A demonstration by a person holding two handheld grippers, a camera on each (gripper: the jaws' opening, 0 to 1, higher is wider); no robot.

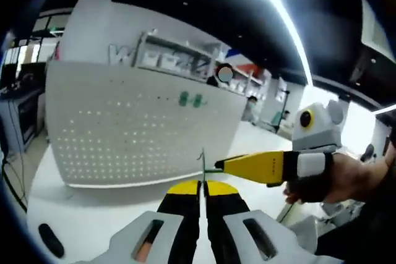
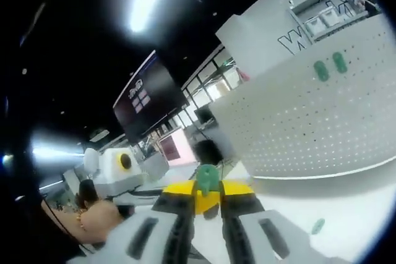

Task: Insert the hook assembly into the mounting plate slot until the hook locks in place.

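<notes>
- In the left gripper view, a white pegboard (image 1: 139, 125) stands upright on a white bench (image 1: 93, 214), its flat face dotted with even rows of small round holes.
- Two small green hook bases (image 1: 191, 99) sit side by side on the board, high and toward its right side.
- A small dark oblong thing (image 1: 51, 240) lies on the bench at the lower left, well apart from the board.
- The left tongs (image 1: 202, 191), black with yellow tips, are clenched on a thin metal hook (image 1: 202, 164) that rises straight up from between the tips, in front of the board's lower edge.
- From the right, a hand (image 1: 346, 177) brings in the right tongs (image 1: 218, 166); their yellow tip reaches to just beside the thin hook.
- In the right gripper view, a hand (image 2: 99, 221) with a beaded bracelet shows at the lower left.
- The right tongs (image 2: 208, 199) grip a green plastic hook piece (image 2: 207, 179), rounded on top, between the yellow tips.
- Farther right stands the pegboard (image 2: 309, 122), tilted in this view, with the two green bases (image 2: 330, 66) near its top.
- A small green piece (image 2: 318, 225) lies on the bench below the board.
</notes>
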